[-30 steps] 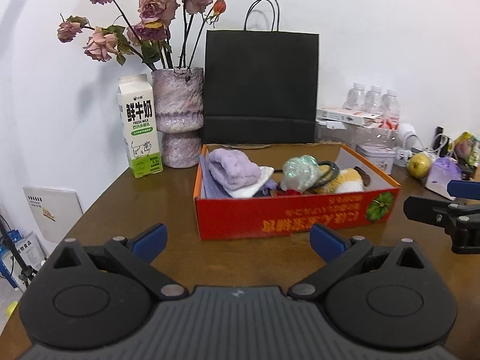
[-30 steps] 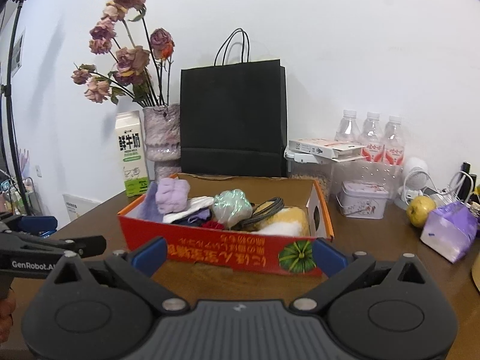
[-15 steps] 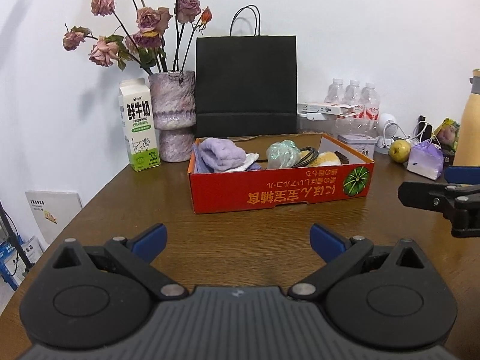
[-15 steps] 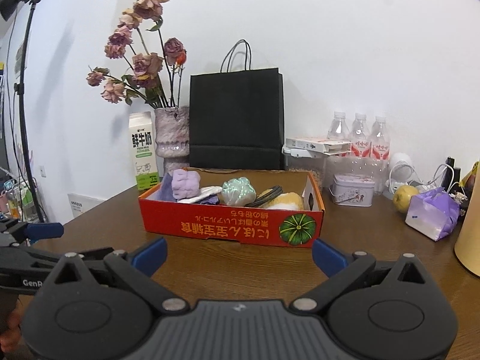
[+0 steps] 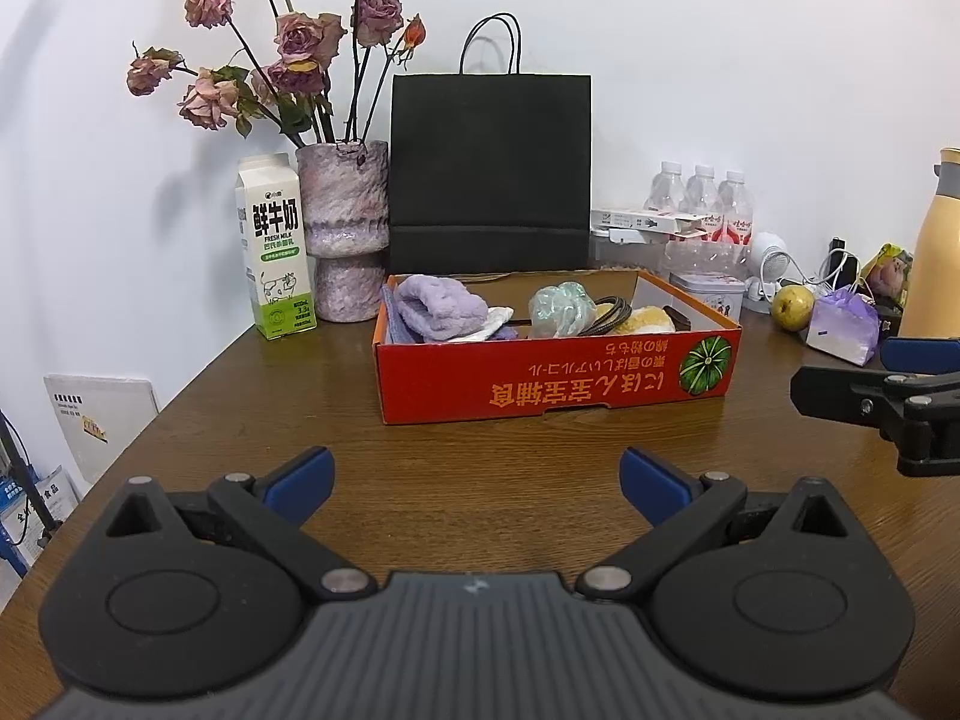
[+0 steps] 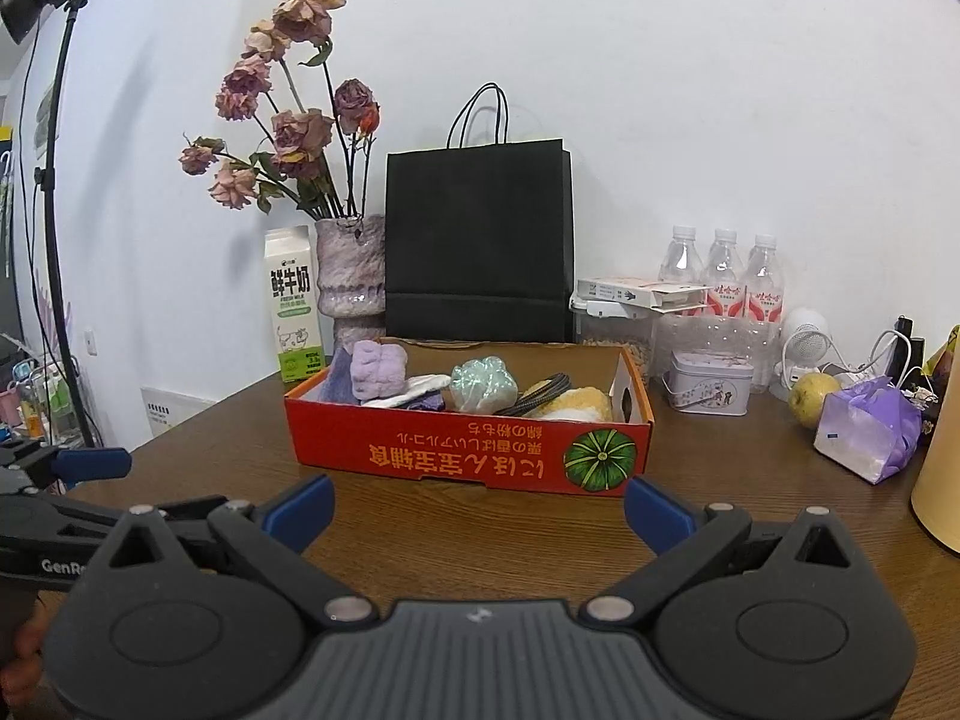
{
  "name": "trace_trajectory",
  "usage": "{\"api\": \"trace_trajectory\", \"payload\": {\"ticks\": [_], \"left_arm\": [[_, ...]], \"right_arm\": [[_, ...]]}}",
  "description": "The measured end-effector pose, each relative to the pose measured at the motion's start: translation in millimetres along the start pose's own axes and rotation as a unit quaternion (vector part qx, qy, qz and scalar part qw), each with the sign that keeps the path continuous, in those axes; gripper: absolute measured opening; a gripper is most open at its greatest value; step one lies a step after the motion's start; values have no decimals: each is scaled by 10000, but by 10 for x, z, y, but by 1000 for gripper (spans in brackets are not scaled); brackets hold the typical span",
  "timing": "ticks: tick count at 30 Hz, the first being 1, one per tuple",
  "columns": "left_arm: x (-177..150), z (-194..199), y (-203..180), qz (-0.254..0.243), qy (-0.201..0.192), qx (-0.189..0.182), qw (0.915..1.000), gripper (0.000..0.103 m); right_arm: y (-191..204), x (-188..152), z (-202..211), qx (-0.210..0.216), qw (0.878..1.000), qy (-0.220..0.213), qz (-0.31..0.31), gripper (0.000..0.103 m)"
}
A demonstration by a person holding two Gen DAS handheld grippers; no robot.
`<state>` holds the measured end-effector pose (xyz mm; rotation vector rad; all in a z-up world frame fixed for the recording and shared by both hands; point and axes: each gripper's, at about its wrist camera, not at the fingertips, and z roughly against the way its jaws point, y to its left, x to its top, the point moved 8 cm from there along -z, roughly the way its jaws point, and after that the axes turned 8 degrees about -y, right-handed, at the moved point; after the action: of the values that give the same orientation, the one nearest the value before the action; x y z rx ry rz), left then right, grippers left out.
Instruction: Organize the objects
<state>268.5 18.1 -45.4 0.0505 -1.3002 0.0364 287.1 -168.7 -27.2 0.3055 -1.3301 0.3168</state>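
Note:
A red cardboard box (image 5: 558,387) (image 6: 468,459) stands on the brown table. Inside lie a lilac towel (image 5: 441,306) (image 6: 379,369), a pale green crinkled ball (image 5: 561,309) (image 6: 483,384), a dark cable (image 6: 543,395) and a yellow soft item (image 5: 648,319) (image 6: 579,405). My left gripper (image 5: 477,483) hangs open over the table in front of the box, nothing between its fingers. My right gripper (image 6: 477,507) is open too, just short of the box front. The right gripper's fingers (image 5: 870,390) show at the right edge of the left wrist view.
Behind the box stand a milk carton (image 5: 276,246), a vase of dried roses (image 5: 345,234), and a black paper bag (image 5: 489,171). To the right are water bottles (image 6: 726,276), a tin (image 6: 708,381), a pear (image 6: 811,399), a purple tissue pack (image 6: 867,429) and a yellow flask (image 5: 936,246).
Both grippers have drawn back from the box, which looks smaller and farther now. Both have stayed open and hold nothing.

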Motion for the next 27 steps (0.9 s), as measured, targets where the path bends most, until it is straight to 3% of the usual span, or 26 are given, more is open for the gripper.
{"api": "trace_trajectory", "payload": {"ticks": [27], "left_arm": [[-13, 15, -30, 74, 6, -107, 9999, 103]], "right_arm": [[37, -52, -36, 29, 9999, 73, 72, 103]]}}
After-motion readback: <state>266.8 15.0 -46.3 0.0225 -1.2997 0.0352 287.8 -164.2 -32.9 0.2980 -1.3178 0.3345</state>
